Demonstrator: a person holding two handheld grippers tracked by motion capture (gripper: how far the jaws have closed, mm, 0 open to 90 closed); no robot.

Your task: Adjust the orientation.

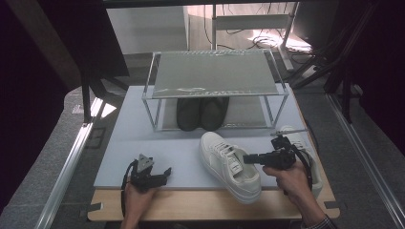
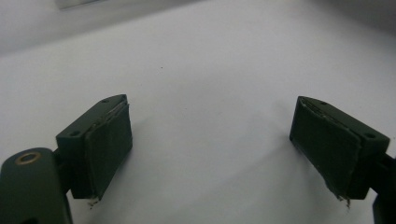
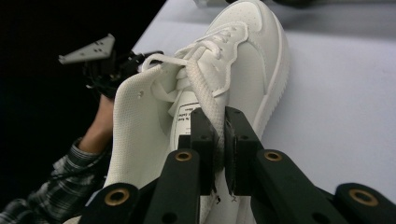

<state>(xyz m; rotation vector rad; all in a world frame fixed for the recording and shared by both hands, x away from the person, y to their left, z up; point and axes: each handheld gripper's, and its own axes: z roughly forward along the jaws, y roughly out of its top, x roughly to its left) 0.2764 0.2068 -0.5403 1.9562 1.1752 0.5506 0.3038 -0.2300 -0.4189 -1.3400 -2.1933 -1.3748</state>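
A white sneaker (image 1: 224, 153) lies on the pale mat (image 1: 143, 143) at front centre, toe pointing away. My right gripper (image 1: 246, 159) comes at it from the right. In the right gripper view its jaws (image 3: 219, 119) are shut on the sneaker's (image 3: 252, 51) side wall beside the laces, near the tongue label. My left gripper (image 1: 165, 172) rests low at the mat's front left edge. Its jaws (image 2: 212, 100) are open, with only bare mat between the pads (image 2: 109, 140). A second white sneaker (image 1: 292, 133) lies at the right, partly hidden behind my right hand.
A metal-framed rack with a glass top (image 1: 215, 74) stands at the back of the mat, and a pair of dark shoes (image 1: 201, 113) sits under it. The wooden table edge (image 1: 191, 205) runs along the front. Dark stands and cables crowd both sides.
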